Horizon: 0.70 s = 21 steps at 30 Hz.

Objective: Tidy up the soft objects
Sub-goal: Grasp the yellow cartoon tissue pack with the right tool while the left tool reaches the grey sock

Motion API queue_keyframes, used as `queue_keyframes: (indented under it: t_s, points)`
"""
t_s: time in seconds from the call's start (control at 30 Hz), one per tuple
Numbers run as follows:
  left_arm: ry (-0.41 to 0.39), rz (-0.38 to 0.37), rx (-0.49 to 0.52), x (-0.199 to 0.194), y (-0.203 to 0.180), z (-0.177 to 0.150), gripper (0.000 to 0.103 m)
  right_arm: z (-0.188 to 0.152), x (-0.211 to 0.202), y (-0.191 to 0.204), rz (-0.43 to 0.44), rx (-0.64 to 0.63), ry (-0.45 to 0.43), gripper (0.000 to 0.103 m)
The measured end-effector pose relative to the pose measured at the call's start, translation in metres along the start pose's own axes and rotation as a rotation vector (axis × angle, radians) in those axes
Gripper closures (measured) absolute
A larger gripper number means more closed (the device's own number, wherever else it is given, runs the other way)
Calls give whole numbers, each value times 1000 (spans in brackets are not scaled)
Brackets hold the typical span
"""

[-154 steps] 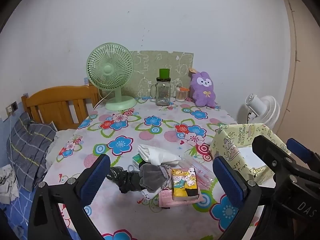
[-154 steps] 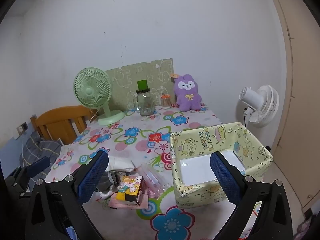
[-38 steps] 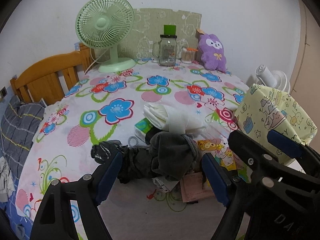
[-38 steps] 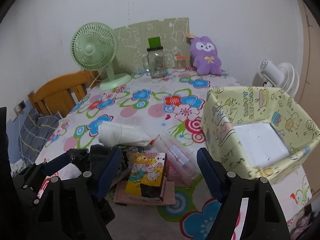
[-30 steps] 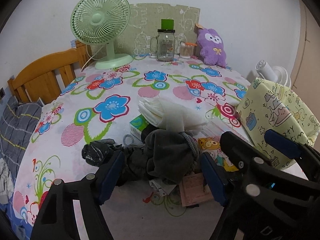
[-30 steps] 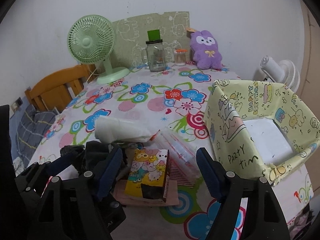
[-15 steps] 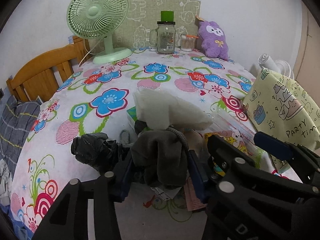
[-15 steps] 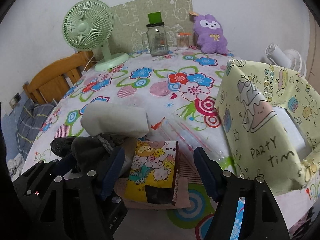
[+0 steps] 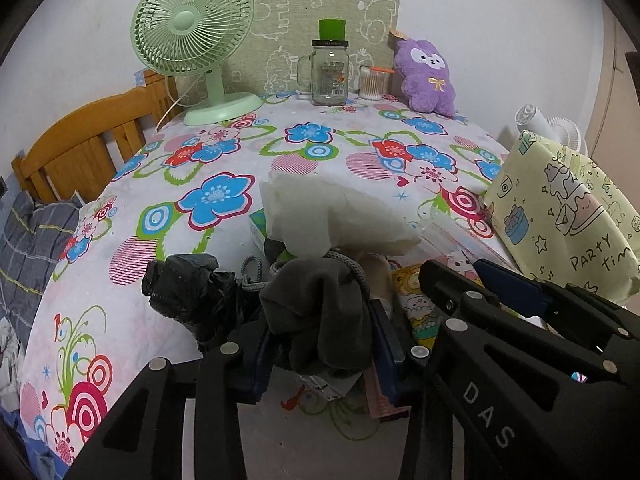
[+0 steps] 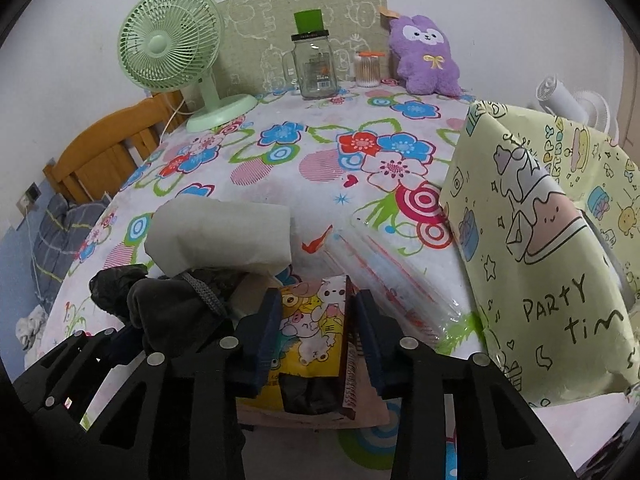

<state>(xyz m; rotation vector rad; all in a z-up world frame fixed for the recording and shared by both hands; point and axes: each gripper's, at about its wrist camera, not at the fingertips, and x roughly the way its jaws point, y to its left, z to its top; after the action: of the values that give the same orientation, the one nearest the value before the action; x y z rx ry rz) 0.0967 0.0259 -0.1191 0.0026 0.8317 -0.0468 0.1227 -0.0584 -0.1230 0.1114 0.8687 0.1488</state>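
A pile lies near the front of the flowered tablecloth [image 9: 216, 200]. In it are a dark grey cloth [image 9: 320, 308], a crumpled black plastic bag [image 9: 184, 284] and a white folded wad [image 9: 328, 216]. My left gripper [image 9: 322, 332] has its jaws closing, and the blue pads press both sides of the grey cloth. A yellow cartoon packet [image 10: 312, 320] lies on a pink notebook [image 10: 368, 408]. The jaws of my right gripper [image 10: 318, 316] are closing too, its pads against the packet's two long edges. A clear plastic sleeve [image 10: 384, 264] lies just right of it.
A pale yellow paper box [image 10: 540, 240] printed "PARTY" stands close on the right. At the far edge stand a green desk fan [image 9: 192, 36], a glass jar [image 9: 328, 76], a cotton-swab pot [image 9: 372, 84] and a purple plush [image 9: 426, 76]. A wooden chair back [image 9: 80, 148] is on the left.
Both grippers' jaws have narrowed from wide apart: the left onto the grey cloth, the right onto the yellow packet. Both views have drawn slightly closer to the pile.
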Motion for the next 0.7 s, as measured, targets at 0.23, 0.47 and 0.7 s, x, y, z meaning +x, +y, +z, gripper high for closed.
queue_keyframes:
  t_s: [0.23, 0.47, 0.7]
  points:
    - [-8, 9, 9, -7, -3, -3, 62, -2, -2, -1, 18, 7, 4, 63]
    - [-4, 1, 4, -8, 2, -7, 62, -4, 2, 4, 47, 2, 38, 46]
    - [2, -2, 5, -5, 5, -9, 62, -5, 8, 9, 29, -17, 47, 46]
